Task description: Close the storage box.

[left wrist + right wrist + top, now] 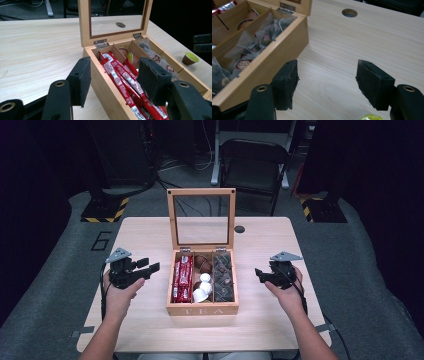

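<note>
The wooden tea box (202,309) sits mid-table with its glass lid (201,217) upright at 12 o'clock, so opening is done. All three compartments already hold stock: red stick packets (183,279) in the left lane, coffee capsules (202,265) in the middle, clear tea sachets (223,276) in the right. I count one box, one lid and three lanes; the packets overlap too much to count.

The left gripper (141,268) hangs at 9 o'clock of the box, jaws spread and empty, looking over the packet lane (125,82). The right gripper (265,276) waits at 3 o'clock, jaws likewise apart and holding nothing.

One green-lidded capsule (190,58) rests on the table (367,40) outside the box, just below the right gripper's jaws (370,117). Judging by this, what is left is picking it up and placing it in the middle lane.
</note>
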